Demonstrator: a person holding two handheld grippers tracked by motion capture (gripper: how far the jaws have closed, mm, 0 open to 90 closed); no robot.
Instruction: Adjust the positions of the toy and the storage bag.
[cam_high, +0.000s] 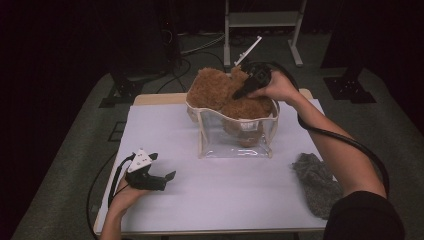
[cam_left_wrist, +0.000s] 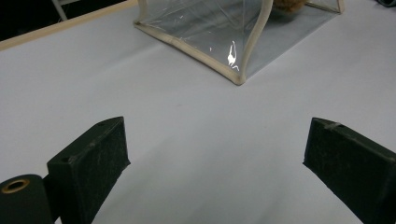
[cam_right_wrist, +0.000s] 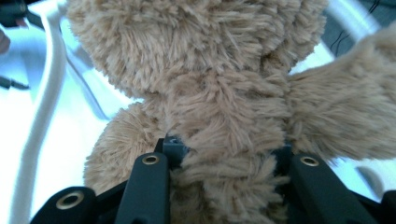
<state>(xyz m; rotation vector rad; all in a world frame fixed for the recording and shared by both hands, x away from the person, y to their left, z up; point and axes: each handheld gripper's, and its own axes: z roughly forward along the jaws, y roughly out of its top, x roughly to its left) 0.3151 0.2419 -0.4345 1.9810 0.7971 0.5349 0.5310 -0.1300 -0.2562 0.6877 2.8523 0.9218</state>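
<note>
Over at the front left corner of the table (cam_high: 165, 210), the left gripper (cam_high: 167, 176) rests low above the smooth white top, its two black jaws spread wide with nothing between them. Its own view bears that out: two blocky, matt pads with bare white surface in the gap, and beyond them a corner of the clear plastic bag (cam_left_wrist: 233, 56), glossy, with a cream piped seam running up the edge.

Moving to the middle, toward the back edge, the bag (cam_high: 235, 140) stands upright, boxy and see-through, cream trim round its rim. The brown teddy bear (cam_high: 212, 87) is part-way in, its shaggy bulk bulging above the rim.

The right gripper (cam_high: 242, 90) comes down on the bear from above, with the person's hand wrapped round its black body. The right gripper view gets in close: the jaws are clamped on the bear's (cam_right_wrist: 219, 116) middle, long tan fur squeezed between them, a limb sticking out to one side, shiny plastic behind.

Near the front right corner lies a grey fuzzy cloth (cam_high: 315, 180), lumpy, well apart from the bag.
</note>
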